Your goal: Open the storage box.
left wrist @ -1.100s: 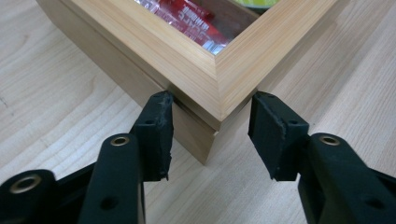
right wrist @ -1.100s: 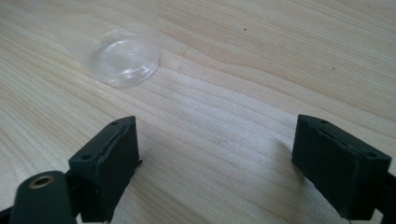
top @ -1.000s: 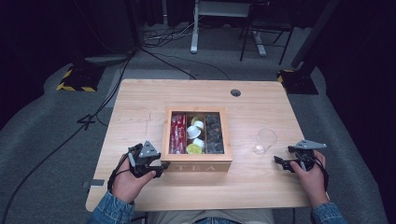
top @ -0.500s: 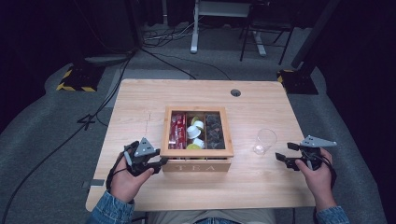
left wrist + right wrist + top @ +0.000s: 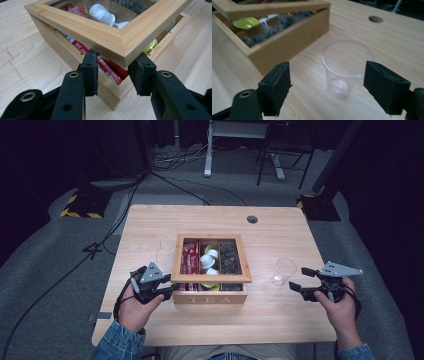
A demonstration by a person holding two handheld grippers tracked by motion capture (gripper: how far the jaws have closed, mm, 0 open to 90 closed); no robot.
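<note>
Your left jaws are clamped on the near-left corner of the tea box lid, while your right jaws stand wide apart with nothing between the pads.

High view: your left gripper [image 5: 165, 291] sits at the box's front-left corner, forearm entering from the bottom edge, jaws pointing right into the tea box [image 5: 210, 295]. The box stands mid-worktop [image 5: 150, 225], its framed glass lid [image 5: 211, 278] lying over compartments of red packets, white pods and dark items. Your right gripper [image 5: 299, 286] hovers well to the right, jaws aimed left at a clear cup [image 5: 283, 271] just beside them. The right hand is the nearer one to the cup; the left is the only one at the box.

Left gripper view: both pads [image 5: 91, 71] press the lid's corner from either side. The lid [image 5: 110, 37] is lifted slightly off the box body, a gap showing red packets [image 5: 110, 68] beneath.

Right gripper view: the cup [image 5: 345, 71] stands upright and empty, dead ahead and centred between the spread jaws, not yet touched. The box lies beyond, up and to the left. A straight advance would likely bring the cup between the pads.
</note>
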